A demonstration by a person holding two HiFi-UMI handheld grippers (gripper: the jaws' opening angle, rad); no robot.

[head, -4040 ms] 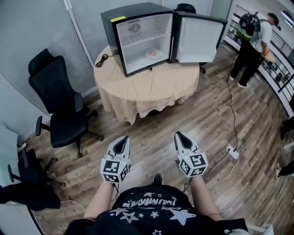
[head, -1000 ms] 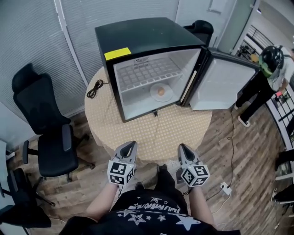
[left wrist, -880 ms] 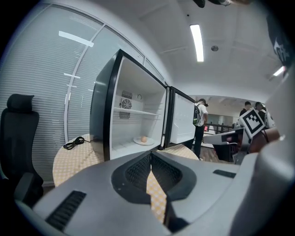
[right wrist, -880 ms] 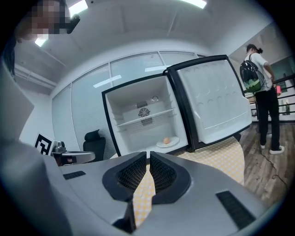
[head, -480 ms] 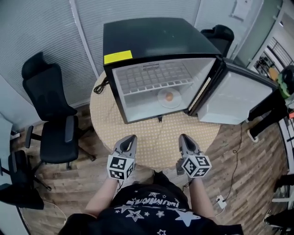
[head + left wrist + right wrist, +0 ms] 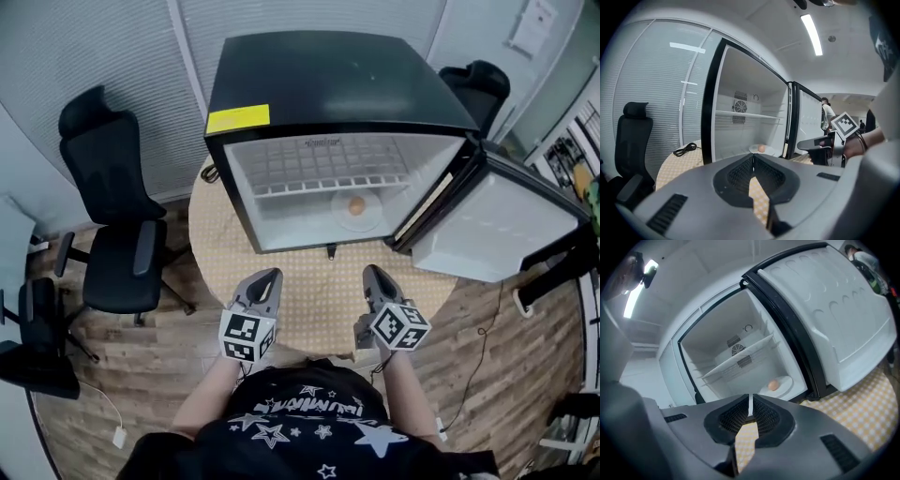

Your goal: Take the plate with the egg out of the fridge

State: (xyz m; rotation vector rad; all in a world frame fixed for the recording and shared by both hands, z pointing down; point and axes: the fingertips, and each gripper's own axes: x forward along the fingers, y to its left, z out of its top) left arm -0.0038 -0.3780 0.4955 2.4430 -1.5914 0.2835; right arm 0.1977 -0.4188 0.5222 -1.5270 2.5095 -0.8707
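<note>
1. Fridge (image 6: 337, 84), small and black, stands on a round table (image 6: 314, 277) covered in a checked yellow cloth, at twelve o'clock from the person holding the grippers. Its door (image 6: 502, 234) hangs wide open toward two o'clock.
2. Inside the white cabinet, the plate (image 6: 373, 221) sits on the fridge floor, right of centre, below a wire shelf (image 6: 328, 183). The egg (image 6: 356, 205) lies on the plate.
3. The left gripper (image 6: 270, 277) is held above the near edge of the table, at about eleven o'clock from the person's body, and points at the open fridge. Its jaws are pressed together tip to tip, with nothing between them.
4. The right gripper (image 6: 372, 273) is level with it at about one o'clock and also points into the fridge. Its jaws are closed against each other and hold nothing.
5. Both grippers are outside the fridge, well apart from the plate.
6. A black office chair (image 6: 112, 234) stands on the wooden floor at ten o'clock. A yellow label (image 6: 237, 118) marks the front left corner of the fridge top. A coiled black cable (image 6: 685, 149) lies on the cloth left of the fridge.
</note>
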